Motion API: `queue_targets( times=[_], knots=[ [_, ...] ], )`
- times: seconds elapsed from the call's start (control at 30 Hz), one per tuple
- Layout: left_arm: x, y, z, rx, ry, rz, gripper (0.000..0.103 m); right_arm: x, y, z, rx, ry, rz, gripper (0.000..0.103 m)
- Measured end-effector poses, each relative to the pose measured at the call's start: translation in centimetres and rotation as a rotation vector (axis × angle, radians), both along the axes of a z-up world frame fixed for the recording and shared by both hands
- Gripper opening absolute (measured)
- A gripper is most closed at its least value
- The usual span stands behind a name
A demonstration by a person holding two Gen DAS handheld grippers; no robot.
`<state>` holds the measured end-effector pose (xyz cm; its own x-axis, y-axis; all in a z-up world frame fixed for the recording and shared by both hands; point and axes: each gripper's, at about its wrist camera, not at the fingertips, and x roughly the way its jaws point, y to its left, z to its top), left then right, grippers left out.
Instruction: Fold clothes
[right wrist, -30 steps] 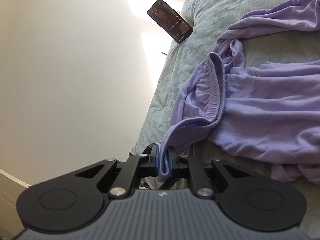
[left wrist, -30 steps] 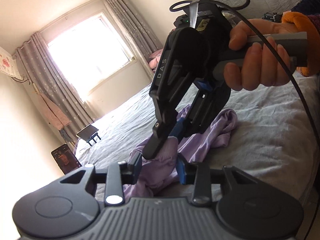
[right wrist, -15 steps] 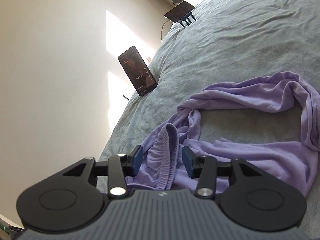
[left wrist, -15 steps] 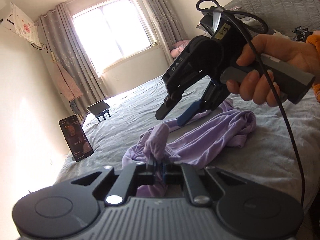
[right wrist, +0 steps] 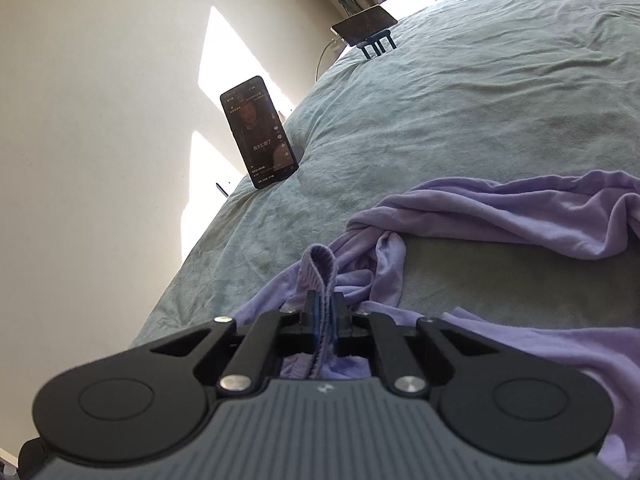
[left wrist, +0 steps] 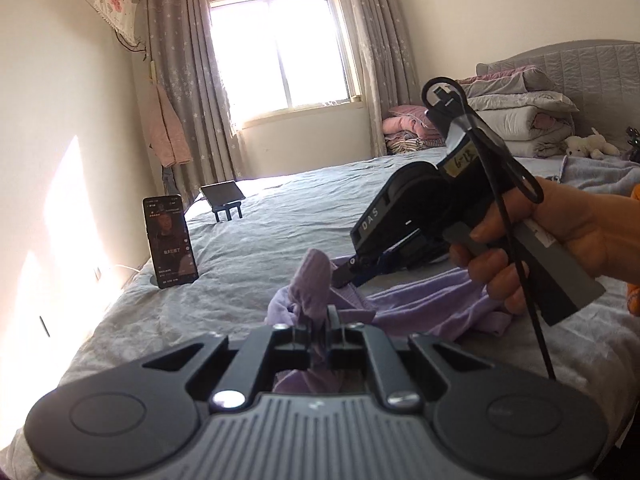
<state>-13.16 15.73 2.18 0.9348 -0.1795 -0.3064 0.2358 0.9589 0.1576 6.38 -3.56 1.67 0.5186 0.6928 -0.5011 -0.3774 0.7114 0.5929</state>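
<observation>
A crumpled lilac garment (left wrist: 432, 304) lies on the grey bed (left wrist: 256, 236). My left gripper (left wrist: 319, 320) is shut on a raised fold of its ribbed edge, which loops up above the fingers. In the left wrist view the right gripper (left wrist: 346, 274), held by a person's hand (left wrist: 560, 232), reaches in from the right with its tips against the same raised fold. In the right wrist view the right gripper (right wrist: 325, 312) is shut on a ribbed band of the lilac garment (right wrist: 500, 212), whose remaining cloth spreads to the right.
A phone (left wrist: 170, 242) stands lit at the bed's left edge by the wall, and the right wrist view also shows this phone (right wrist: 260, 132). A tablet on a stand (left wrist: 223, 194) sits farther back. Folded quilts and pillows (left wrist: 516, 120) are piled by the headboard.
The left gripper went from open to shut on the garment's edge. The right gripper let go of the cloth, then shut again on the ribbed band beside the left one.
</observation>
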Motion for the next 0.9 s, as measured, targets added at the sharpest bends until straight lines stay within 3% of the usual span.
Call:
queue_targets(
  times=[0.13,0.33,0.67,0.9],
  knots=[
    [0.4,2.6,1.1,-0.128,-0.036,0.1,0.005,0.1,0.8,1.7,0.043,-0.054,-0.017,0.008],
    [1.7,7.0,1.7,-0.271,-0.05,0.286,0.005,1.9,5.8,3.7,0.106,-0.103,0.014,0.008],
    [6.7,14.4,-0.5,-0.393,0.013,0.584,0.005,4.7,15.2,2.6,0.08,-0.139,0.085,0.008],
    [9.4,16.7,-2.1,-0.461,0.119,0.647,0.005,5.8,18.1,1.0,-0.011,-0.136,0.1,0.009]
  ],
)
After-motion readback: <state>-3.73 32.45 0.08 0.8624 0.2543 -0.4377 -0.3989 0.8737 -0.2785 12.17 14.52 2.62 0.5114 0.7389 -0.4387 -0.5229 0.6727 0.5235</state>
